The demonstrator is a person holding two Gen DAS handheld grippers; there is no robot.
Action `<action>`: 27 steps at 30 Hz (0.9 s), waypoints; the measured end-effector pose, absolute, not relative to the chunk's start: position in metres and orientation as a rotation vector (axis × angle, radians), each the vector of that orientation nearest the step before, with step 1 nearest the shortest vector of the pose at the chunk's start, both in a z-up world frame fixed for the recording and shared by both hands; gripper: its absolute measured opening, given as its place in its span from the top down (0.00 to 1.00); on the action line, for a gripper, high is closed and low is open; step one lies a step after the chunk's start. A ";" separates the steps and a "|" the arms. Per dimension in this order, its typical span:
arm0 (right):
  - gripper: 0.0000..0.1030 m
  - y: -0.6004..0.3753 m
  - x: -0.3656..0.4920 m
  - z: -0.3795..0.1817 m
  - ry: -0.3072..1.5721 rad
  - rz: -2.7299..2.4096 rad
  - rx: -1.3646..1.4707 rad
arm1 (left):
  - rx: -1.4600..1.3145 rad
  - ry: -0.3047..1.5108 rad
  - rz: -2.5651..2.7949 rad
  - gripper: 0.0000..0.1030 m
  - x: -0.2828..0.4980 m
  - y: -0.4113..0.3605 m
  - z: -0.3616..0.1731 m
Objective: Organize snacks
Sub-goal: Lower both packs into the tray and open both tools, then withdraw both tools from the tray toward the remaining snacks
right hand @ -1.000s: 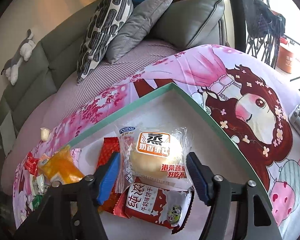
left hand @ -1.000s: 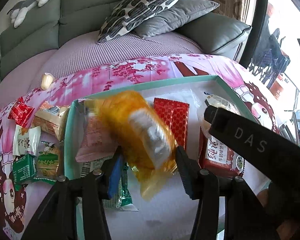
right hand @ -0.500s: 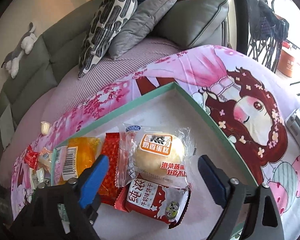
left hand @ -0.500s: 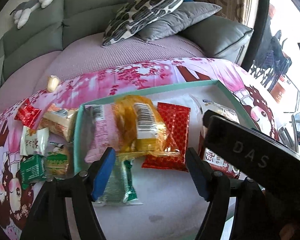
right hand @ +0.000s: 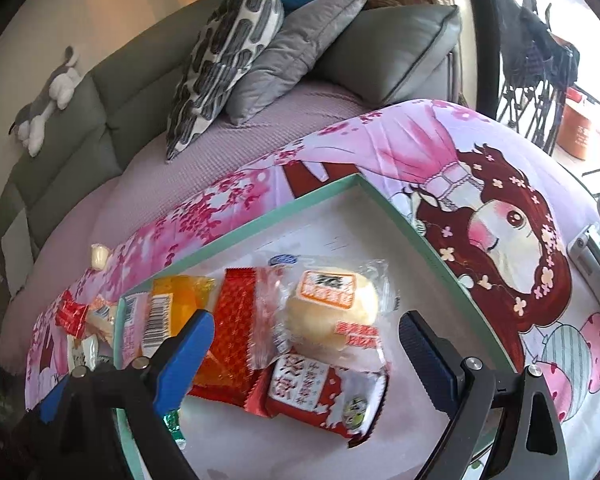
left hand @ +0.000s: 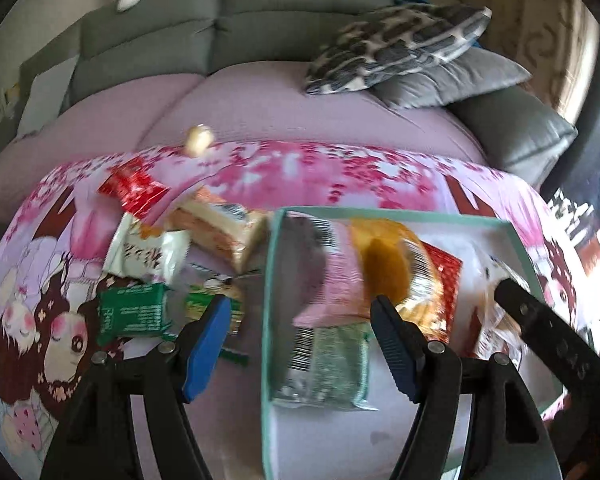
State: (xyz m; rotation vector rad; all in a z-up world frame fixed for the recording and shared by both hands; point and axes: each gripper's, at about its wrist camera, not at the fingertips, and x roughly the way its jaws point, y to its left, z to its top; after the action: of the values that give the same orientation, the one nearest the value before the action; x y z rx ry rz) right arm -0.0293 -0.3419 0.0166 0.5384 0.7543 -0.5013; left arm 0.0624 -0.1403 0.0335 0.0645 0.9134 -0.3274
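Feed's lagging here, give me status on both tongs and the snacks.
Left tongs open, empty. Right tongs open, empty. Orange packet in tray; green packet outside. Nothing blocking.

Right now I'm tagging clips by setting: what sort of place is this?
Most likely a home living room: a grey sofa with throw pillows, a plush toy on its backrest, and snacks being sorted into a shallow box on a cartoon-print cloth.
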 end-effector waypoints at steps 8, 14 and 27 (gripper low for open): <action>0.07 -0.314 -0.021 0.022 0.762 -0.432 0.484 | -0.035 0.932 -0.243 0.29 0.076 -0.112 0.030; 0.07 -0.302 -0.019 0.022 0.771 -0.411 0.462 | -0.062 0.949 -0.202 0.28 0.082 -0.098 0.025; 0.00 -0.292 -0.014 0.022 0.784 -0.413 0.404 | -0.064 0.948 -0.167 0.08 0.085 -0.090 0.022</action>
State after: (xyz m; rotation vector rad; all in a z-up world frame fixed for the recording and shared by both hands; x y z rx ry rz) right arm -0.0141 -0.2916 0.0222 0.4044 0.7836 -0.4133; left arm 0.0852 -0.0900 0.0217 -0.0645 0.9476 -0.1672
